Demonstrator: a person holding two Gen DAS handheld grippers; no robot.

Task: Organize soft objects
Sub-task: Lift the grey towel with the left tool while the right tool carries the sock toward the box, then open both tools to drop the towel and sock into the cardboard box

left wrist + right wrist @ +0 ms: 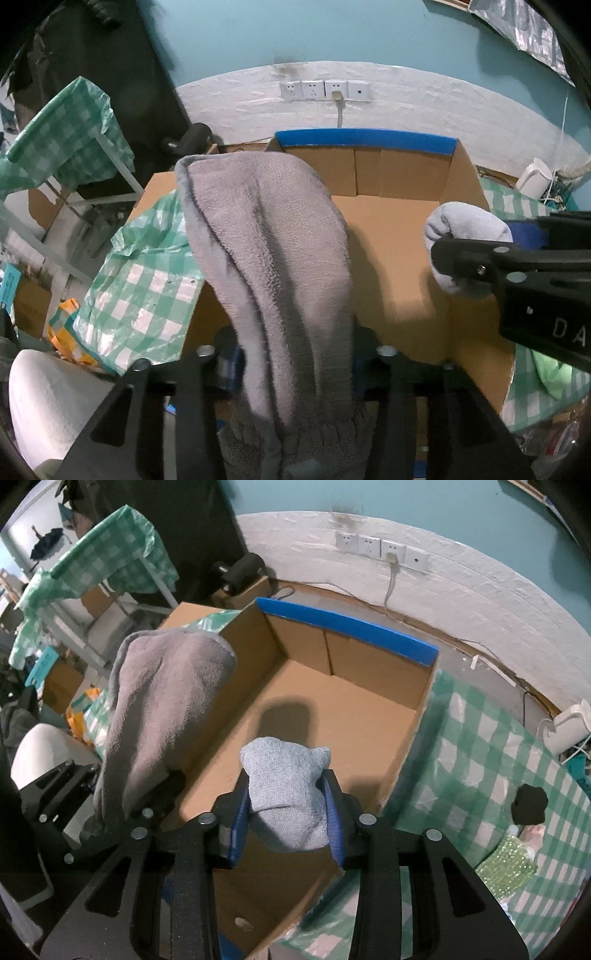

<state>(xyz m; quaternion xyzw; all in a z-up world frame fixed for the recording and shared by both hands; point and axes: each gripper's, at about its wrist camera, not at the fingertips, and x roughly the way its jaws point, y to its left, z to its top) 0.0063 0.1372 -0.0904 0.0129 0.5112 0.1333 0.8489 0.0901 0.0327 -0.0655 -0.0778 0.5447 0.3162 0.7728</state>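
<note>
Over the box: both tools hang above an open cardboard box [332,716], pointing steeply down into it.
Left tool [295,373]: grey towel [273,258] sits between its jaws, bunched and standing up past the fingertips; jaws fairly wide around the thick cloth; cannot tell if the pads press it. In the right wrist view the towel [162,709] hangs over the box's left wall.
Box: brown, interior bare apart from shadows, blue strip [347,627] along the far rim; sits on a surface with a green-and-white check cloth [480,746].
Right tool [288,812]: narrow, blue pads squeezing a light blue cloth [286,790] on both sides; cloth bulges above the fingertips, held over the box floor near the front. In the left wrist view the same cloth [458,229] shows at the right.
Right of box: black lump [528,805] and green sparkly item [506,867] lying on the check cloth, well apart from the box.
Far right: white kettle [569,727] near the wall.
Back wall: row of sockets [380,548], one with a plug in.
</note>
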